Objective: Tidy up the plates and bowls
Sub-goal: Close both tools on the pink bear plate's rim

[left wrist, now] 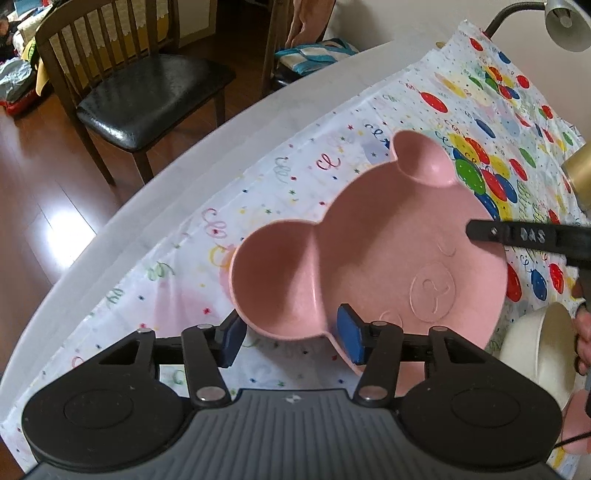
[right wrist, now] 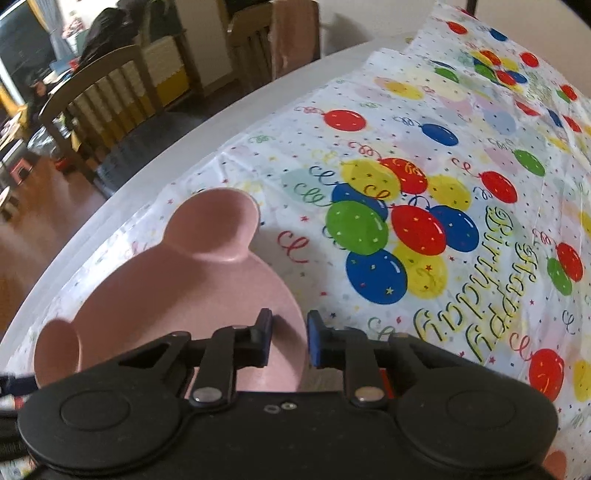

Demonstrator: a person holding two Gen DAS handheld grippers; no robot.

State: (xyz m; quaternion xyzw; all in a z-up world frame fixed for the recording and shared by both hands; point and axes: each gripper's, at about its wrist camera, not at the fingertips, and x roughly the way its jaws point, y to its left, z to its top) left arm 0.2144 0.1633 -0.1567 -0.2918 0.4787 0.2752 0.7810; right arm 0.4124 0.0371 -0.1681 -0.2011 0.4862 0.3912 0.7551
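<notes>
The pink plate (left wrist: pixel 388 258), shaped like a bear's head with two round ears, is the one plate in view and lies on the balloon-printed tablecloth (right wrist: pixel 424 184), near the curved edge of the white table (left wrist: pixel 221 129). One dark wooden chair (left wrist: pixel 122 85) stands on the floor beyond that table edge, well apart from the plate. One cream bowl (left wrist: pixel 539 343) sits just beside the plate's near right rim, tilted on its side. A grey lamp head (left wrist: pixel 567 22) hangs over the far corner of the cloth, well away from the plate.

Two grippers work at the plate. The left gripper (left wrist: pixel 291 339) straddles the plate's nearer ear; one blue pad (left wrist: pixel 349 336) lies over the plate's floor and the other is outside the ear's rim, neither visibly pressing, so it stands released. The right gripper (right wrist: pixel 288 343) has its jaws narrowed over the opposite rim of the plate, one pad inside and one outside; I cannot tell whether they pinch it.
</notes>
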